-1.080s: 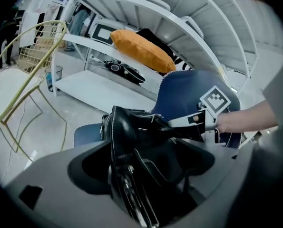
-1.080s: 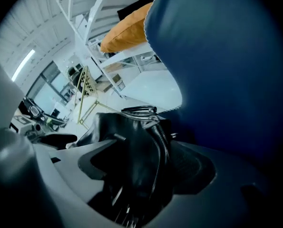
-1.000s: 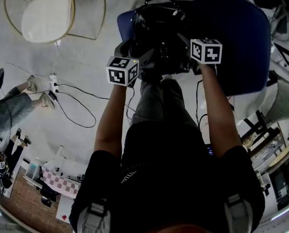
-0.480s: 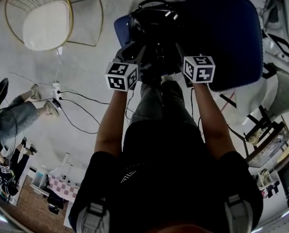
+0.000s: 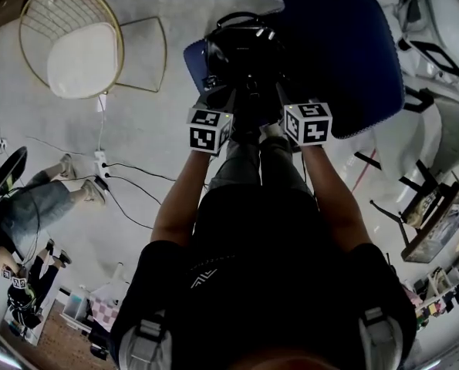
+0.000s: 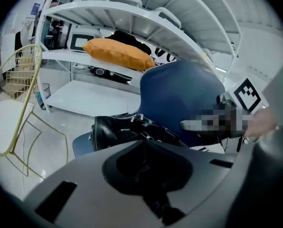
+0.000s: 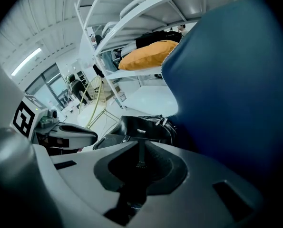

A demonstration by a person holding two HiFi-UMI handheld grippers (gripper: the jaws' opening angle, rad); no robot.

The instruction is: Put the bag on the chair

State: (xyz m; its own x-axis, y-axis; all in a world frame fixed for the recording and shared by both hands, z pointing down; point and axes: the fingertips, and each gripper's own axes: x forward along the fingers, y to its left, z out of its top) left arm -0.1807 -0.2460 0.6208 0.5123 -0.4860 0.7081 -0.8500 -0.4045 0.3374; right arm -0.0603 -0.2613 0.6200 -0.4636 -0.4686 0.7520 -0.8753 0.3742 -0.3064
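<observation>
A black bag (image 5: 241, 48) sits on the seat of a blue chair (image 5: 345, 60) at upper centre of the head view. The left gripper (image 5: 215, 100) and right gripper (image 5: 280, 92) meet its near edge from below. Both have their jaws clenched together, and the bag lies just beyond their tips.

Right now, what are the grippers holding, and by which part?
Both hold the bag: right gripper on a thin strap, left gripper on dark material at its near edge.
</observation>
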